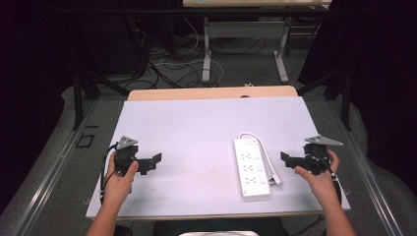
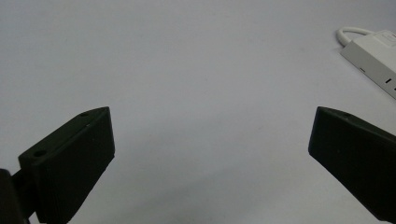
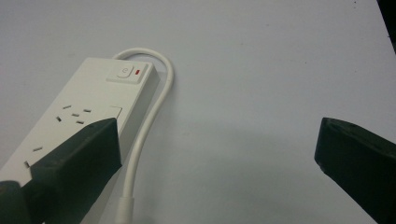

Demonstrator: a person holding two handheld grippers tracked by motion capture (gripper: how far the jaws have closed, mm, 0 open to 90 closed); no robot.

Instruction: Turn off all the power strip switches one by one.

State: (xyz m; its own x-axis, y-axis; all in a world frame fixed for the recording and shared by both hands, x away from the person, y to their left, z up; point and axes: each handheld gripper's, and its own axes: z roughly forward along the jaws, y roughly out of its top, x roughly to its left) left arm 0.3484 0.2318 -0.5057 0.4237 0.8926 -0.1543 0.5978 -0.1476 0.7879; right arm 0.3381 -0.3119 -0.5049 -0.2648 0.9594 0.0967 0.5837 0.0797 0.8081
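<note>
One white power strip (image 1: 252,168) on the white table (image 1: 196,128), right of centre. Three outlet groups, one rocker switch (image 3: 127,73) with a red mark at the far end, white cable (image 3: 148,116) looping along its right side. Left gripper (image 1: 150,162) well left of the strip, right gripper (image 1: 287,158) just right of it. Both have jaws spread wide, holding nothing.

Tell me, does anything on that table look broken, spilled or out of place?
Nothing stands out. The white power strip lies flat with its cord looped alongside, and both grippers, left and right, are open and apart from it.
</note>
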